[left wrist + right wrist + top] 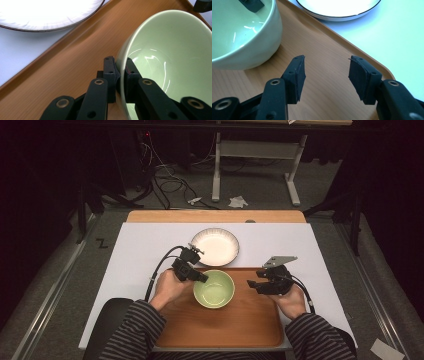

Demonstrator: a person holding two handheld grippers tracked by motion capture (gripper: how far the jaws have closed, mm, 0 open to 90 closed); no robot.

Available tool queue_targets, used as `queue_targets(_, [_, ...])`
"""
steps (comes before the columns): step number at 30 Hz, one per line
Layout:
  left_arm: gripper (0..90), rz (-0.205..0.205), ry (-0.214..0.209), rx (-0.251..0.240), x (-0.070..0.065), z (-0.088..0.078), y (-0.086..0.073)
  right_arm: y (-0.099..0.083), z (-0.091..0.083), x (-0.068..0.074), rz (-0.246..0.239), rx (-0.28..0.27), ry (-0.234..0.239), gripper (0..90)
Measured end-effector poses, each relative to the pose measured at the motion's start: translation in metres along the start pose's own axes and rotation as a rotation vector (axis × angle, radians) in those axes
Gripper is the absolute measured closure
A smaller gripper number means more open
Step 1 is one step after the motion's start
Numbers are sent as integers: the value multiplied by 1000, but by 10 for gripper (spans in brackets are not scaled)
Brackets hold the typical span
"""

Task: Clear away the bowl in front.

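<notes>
A pale green bowl (214, 288) rests on a brown wooden tray (250, 320) near its far edge. My left gripper (202, 278) is shut on the bowl's left rim; in the left gripper view one pad lies inside the green bowl (172, 50) and one outside, with the left gripper (119, 70) pinching the wall. My right gripper (252, 284) hovers over the tray to the right of the bowl, open. In the right gripper view the right gripper (326, 75) has nothing between its pads, with the green bowl (242, 37) at upper left.
A white plate with a dark rim (215, 246) lies on the white table cover (145, 250) just beyond the tray. The white plate (45, 12) shows in the left gripper view, and the white plate (337, 7) also tops the right gripper view. The tray's rim (362, 53) runs close to my right gripper.
</notes>
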State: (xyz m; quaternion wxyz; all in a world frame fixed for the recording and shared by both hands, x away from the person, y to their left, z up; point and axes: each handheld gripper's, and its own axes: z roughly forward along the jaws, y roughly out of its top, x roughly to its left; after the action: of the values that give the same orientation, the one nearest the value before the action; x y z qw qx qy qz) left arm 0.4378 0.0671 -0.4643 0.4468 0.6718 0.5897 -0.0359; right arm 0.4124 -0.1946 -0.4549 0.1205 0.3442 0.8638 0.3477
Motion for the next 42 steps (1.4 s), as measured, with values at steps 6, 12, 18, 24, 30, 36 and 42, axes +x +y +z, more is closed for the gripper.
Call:
queue_targets(6, [841, 2, -5, 21, -2, 4, -3, 0, 0, 0, -1, -2, 1, 488])
queue_targets(12, [840, 8, 0, 31, -2, 7, -6, 0, 0, 0, 0, -6, 0, 488])
queue_targets(18, [839, 4, 4, 32, -1, 9, -6, 0, 0, 0, -9, -5, 2, 488])
queue_targets(24, [839, -10, -1, 36, 1, 9, -6, 0, 1, 0, -7, -4, 5, 488])
queue_targets(30, [837, -12, -2, 19, 2, 9, -8, 0, 0, 1, -10, 1, 2, 488])
queue_targets(36, [836, -13, 1, 9, 3, 11, -8, 0, 0, 0, -15, 0, 0, 488])
queue_targets(42, [833, -23, -7, -16, 2, 12, -9, 0, 0, 1, -13, 4, 2, 488])
